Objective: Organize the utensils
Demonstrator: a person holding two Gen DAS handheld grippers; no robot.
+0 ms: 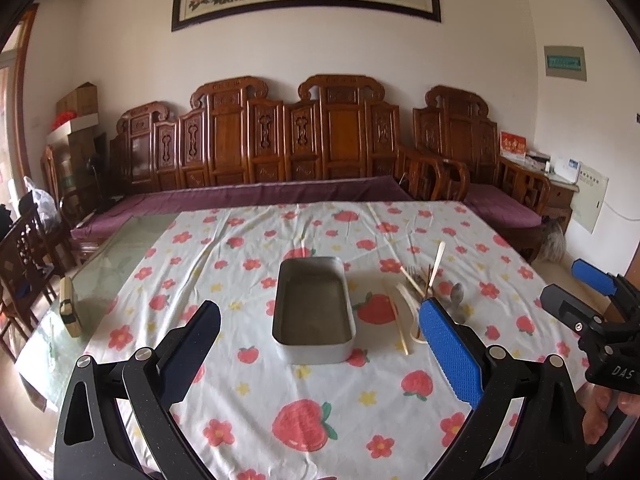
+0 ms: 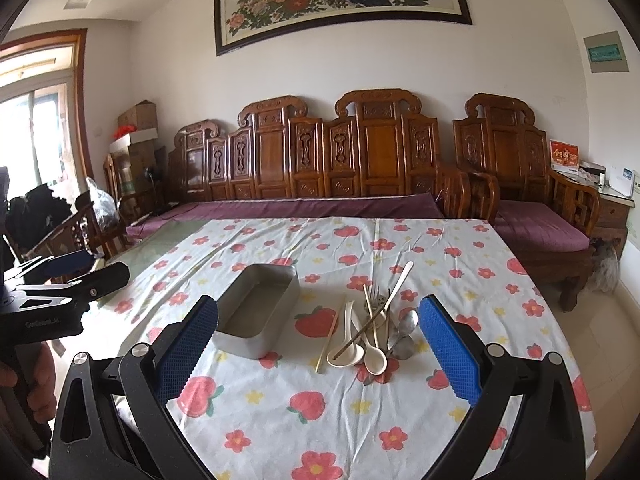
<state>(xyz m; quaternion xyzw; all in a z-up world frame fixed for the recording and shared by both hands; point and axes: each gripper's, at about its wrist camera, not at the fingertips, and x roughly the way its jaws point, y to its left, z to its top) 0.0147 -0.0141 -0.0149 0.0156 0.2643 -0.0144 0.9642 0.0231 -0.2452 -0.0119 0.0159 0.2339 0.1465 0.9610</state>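
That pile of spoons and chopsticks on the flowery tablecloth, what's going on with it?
A person holds a two-finger gripper in each hand above the table; both the left gripper and the right gripper are open and empty. The jumbled pile of white ceramic spoons, metal spoons, a fork and chopsticks lies untouched on the strawberry-print tablecloth. Beside it, the rectangular grey metal tin is empty. Nothing has been sorted yet.
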